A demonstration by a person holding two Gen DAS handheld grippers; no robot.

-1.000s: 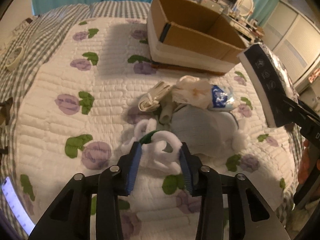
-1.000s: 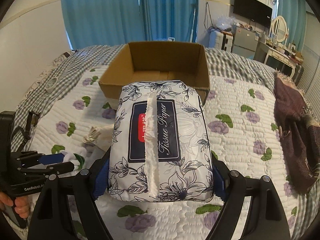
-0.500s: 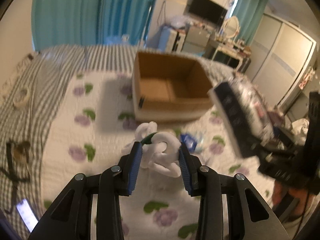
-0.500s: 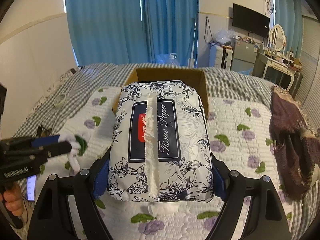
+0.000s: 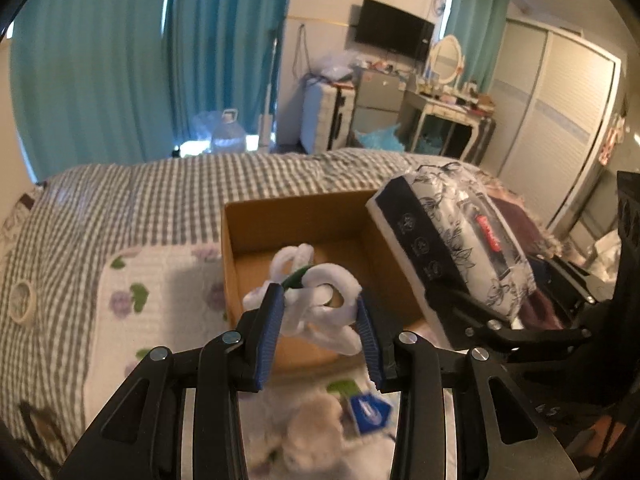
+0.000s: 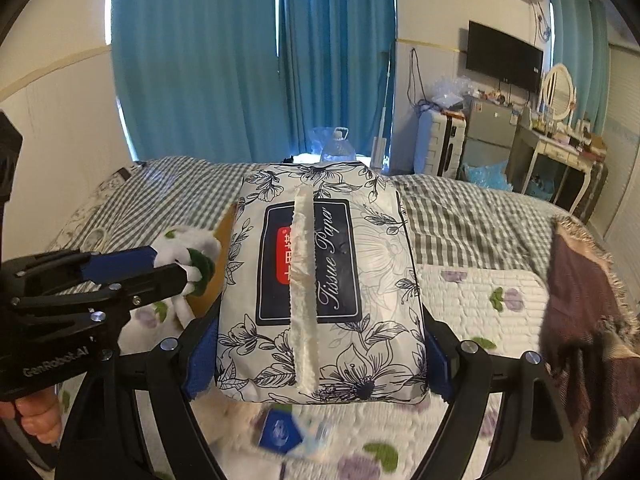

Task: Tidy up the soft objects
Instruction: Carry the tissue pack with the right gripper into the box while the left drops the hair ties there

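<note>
Left wrist view: left hand-held gripper [image 5: 320, 320] clenched on a white fuzzy loop toy [image 5: 316, 300] with a green bit at its middle, carried in the air just over the near wall of the open cardboard box [image 5: 248, 252] on the bed [image 5: 120, 216]; right hand-held gripper [image 6: 316, 360] clamped wide across a floral tissue pack [image 6: 324, 280], raised beside the box's right side and tilted.

Advice for the drop, as judgement only: carry the toy further in, past the near wall and over the bare brown floor, before letting go; keep the pads pressed until well inside, since loose loops could snag on the cardboard edge; lower rather than toss, so the light thing does not bounce out. Bring the tissue pack in second, or to the far right corner, to avoid a clash of the two tools over one small opening; level it first so it lands flat and leaves room. More soft items [image 5: 320, 432] lie blurred on the quilt near the bed's close edge, yet to be collected.
</note>
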